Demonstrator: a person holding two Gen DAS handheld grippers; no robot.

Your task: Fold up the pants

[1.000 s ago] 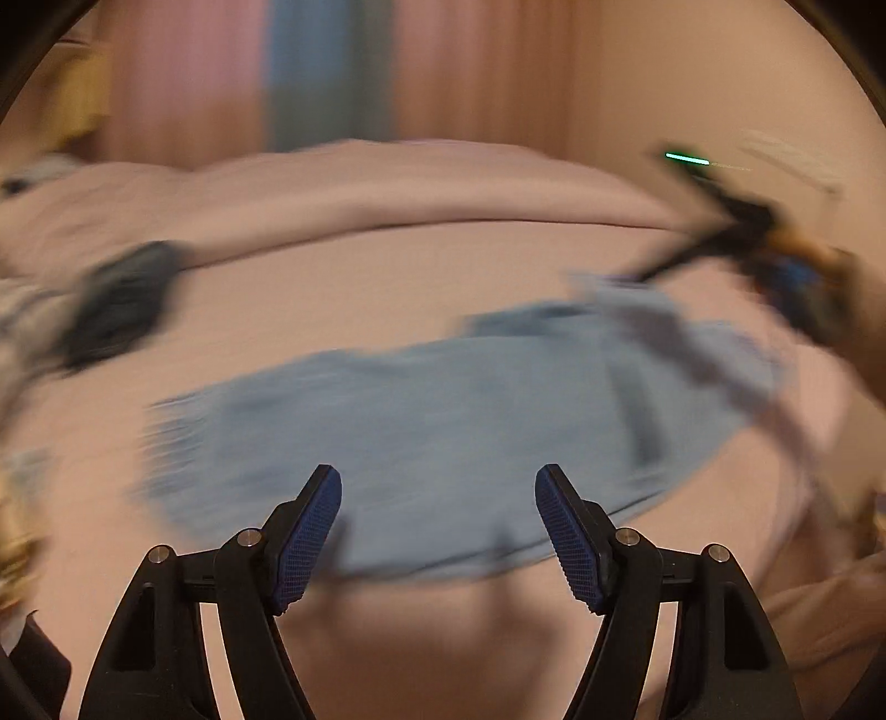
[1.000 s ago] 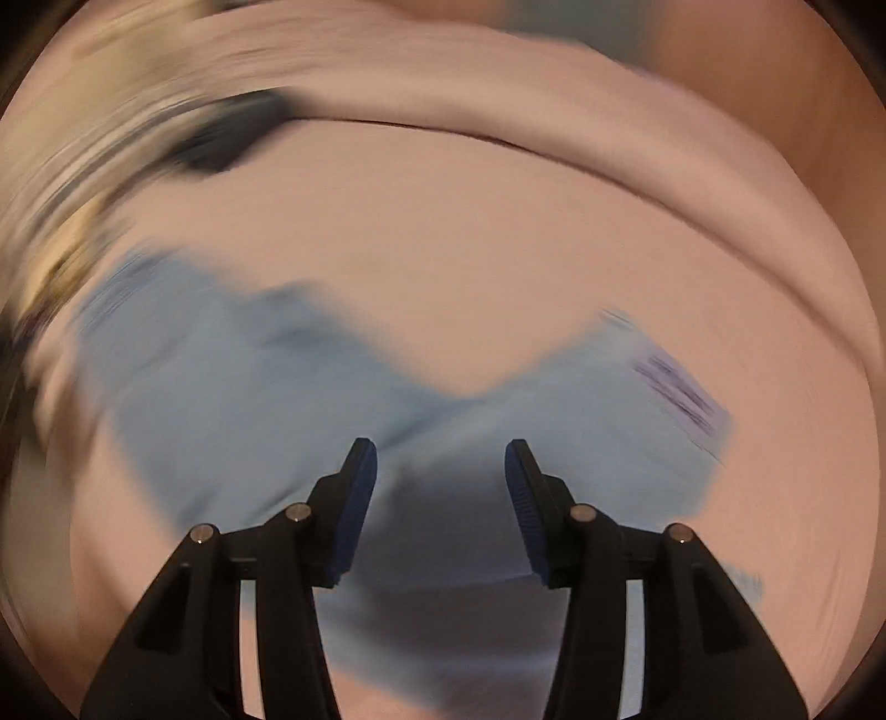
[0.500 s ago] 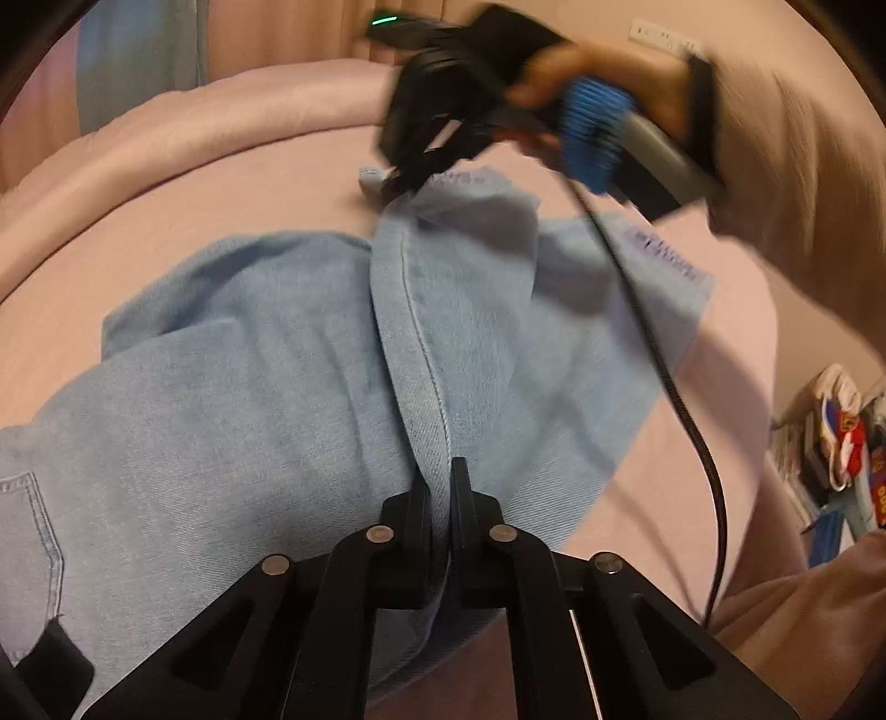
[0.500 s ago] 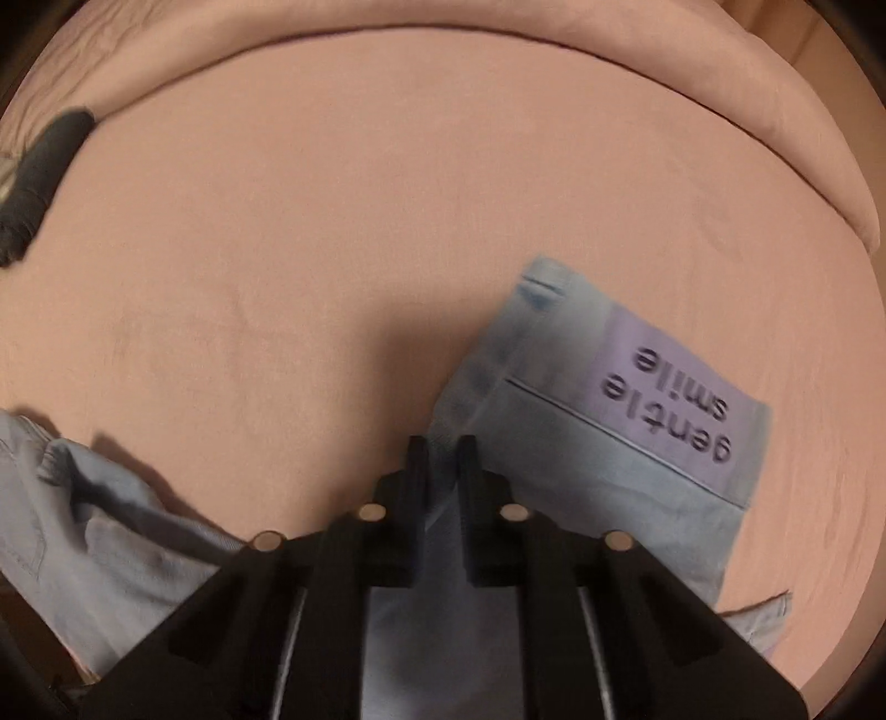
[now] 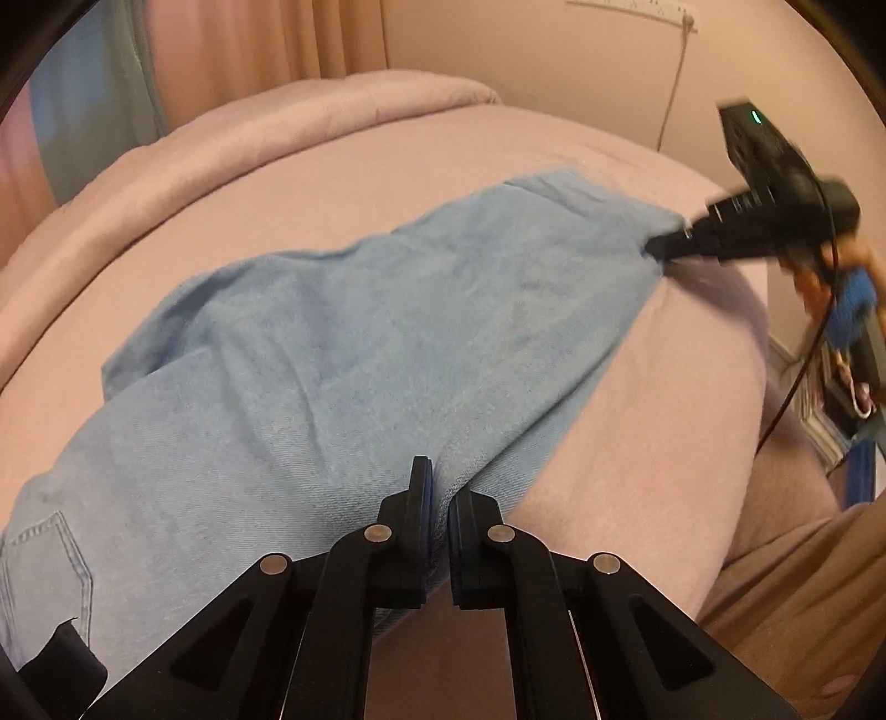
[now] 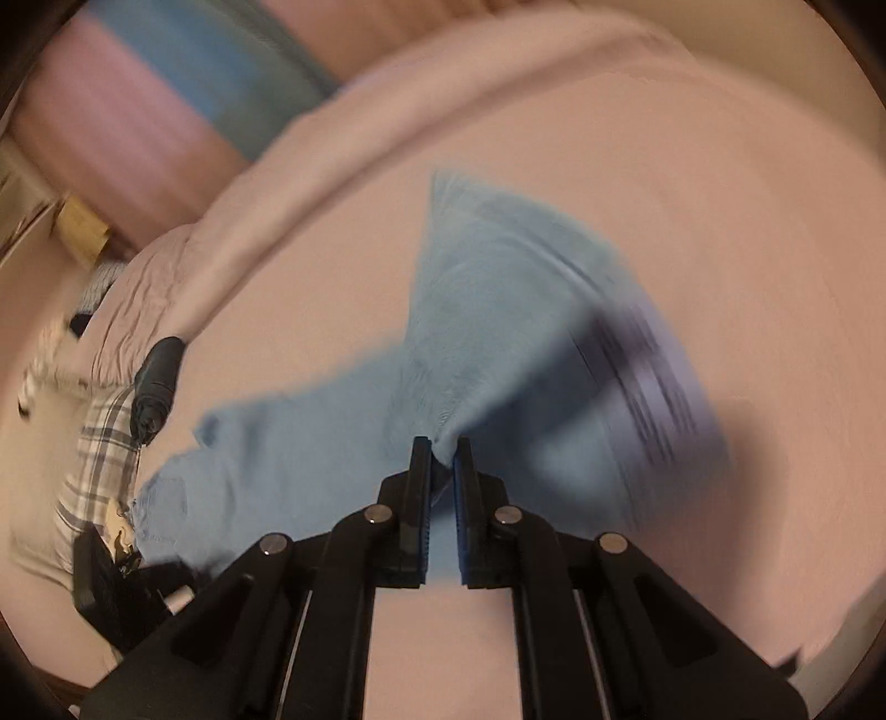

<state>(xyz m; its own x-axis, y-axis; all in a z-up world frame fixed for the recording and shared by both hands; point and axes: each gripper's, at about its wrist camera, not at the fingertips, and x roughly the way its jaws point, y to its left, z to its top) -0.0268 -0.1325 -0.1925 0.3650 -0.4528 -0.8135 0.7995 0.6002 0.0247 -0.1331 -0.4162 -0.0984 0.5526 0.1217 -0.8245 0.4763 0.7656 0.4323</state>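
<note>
Pink bedding point(image 5: 637, 387) covers 1 bed, with a rolled quilt edge point(image 5: 310, 111) along its far side and curtains point(image 5: 260, 44) behind it. I count 1 pair of light blue denim pants point(image 5: 343, 332) lying across the sheet, and 2 grippers on it.

My left gripper point(image 5: 440, 498) has its 2 fingers drawn together on a fold of the pants at the near edge; denim bulges up between the pads. 1 back pocket point(image 5: 50, 559) shows at the lower left of that view.

My right gripper point(image 6: 442, 459) is likewise clamped on a pinch of the denim, which rises in a peak from its tips. From the left wrist camera I see the same gripper point(image 5: 664, 246) at the far right end of the pants, with the cloth drawn taut toward it. 1 lilac label with dark lettering point(image 6: 659, 387) sits on the fabric right of the right gripper; motion blur makes the words unreadable.

Off the pants, I note 1 dark rolled item point(image 6: 158, 382) and 1 plaid cloth point(image 6: 99, 459) at the left side of the bed, well apart from the denim. 1 cable point(image 5: 673, 88) hangs down the wall.
</note>
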